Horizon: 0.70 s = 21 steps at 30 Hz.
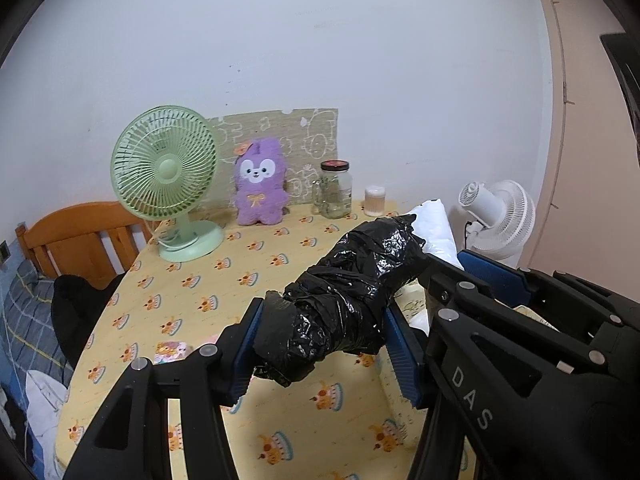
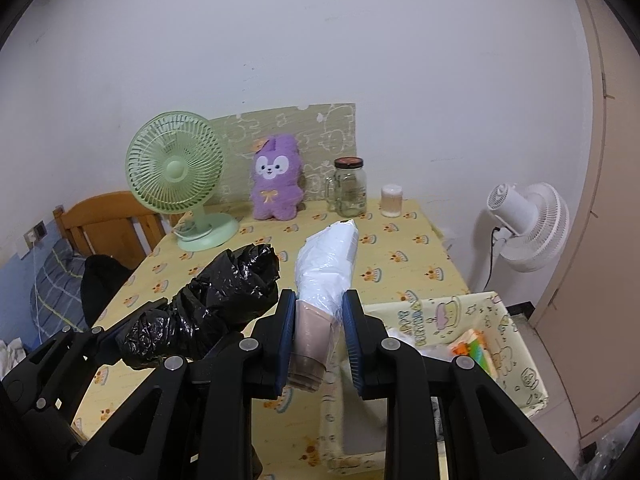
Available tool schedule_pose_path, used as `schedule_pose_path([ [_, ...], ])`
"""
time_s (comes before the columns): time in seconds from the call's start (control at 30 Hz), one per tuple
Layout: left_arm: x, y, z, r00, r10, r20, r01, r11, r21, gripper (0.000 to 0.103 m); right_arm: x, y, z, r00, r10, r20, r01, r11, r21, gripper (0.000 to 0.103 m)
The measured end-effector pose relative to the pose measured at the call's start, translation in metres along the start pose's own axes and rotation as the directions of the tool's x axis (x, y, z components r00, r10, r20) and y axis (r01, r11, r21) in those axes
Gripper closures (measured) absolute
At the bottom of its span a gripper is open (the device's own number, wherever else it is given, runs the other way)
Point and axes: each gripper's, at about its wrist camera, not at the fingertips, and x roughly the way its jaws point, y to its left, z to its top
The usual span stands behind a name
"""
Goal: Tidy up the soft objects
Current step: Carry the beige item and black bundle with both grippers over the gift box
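While the left gripper (image 1: pixel 324 344) clamps a black plastic roll (image 1: pixel 348 300), the right gripper (image 2: pixel 320 344) squeezes a white bundle (image 2: pixel 326 268), both up over the tabletop (image 2: pixel 396 240); purple plush (image 2: pixel 276 176) sits way back by the wall.

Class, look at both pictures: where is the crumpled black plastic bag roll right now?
The crumpled black plastic bag roll is held in the left gripper, raised above the yellow cake-print tablecloth, just left of the white plastic-wrapped bundle in the right gripper.
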Motion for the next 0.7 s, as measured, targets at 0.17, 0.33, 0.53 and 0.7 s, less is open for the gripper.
schedule_pose_path([
  [0.17, 0.007, -0.012, 0.002, 1.0, -0.016, -0.003, 0.016, 1.0, 0.003, 0.043, 0.002, -0.015, 0.001, 1.0, -0.015, 0.005, 0.015, 1.0, 0.007, 0.076],
  [0.33, 0.014, -0.026, 0.003, 0.999, -0.037, -0.004, 0.037, 0.999, 0.01, 0.043, 0.002, -0.029, -0.001, 0.999, -0.031, 0.008, 0.031, 0.999, 0.012, 0.076],
  [0.53, 0.019, -0.043, 0.003, 0.998, -0.064, 0.0, 0.064, 0.998, 0.025, 0.043, 0.001, -0.048, -0.003, 0.998, -0.057, 0.012, 0.056, 0.998, 0.024, 0.076],
  [0.7, 0.023, -0.056, 0.001, 0.997, -0.083, 0.003, 0.082, 0.996, 0.035, 0.043, 0.001, -0.063, -0.007, 0.997, -0.074, 0.014, 0.074, 0.997, 0.03, 0.076],
])
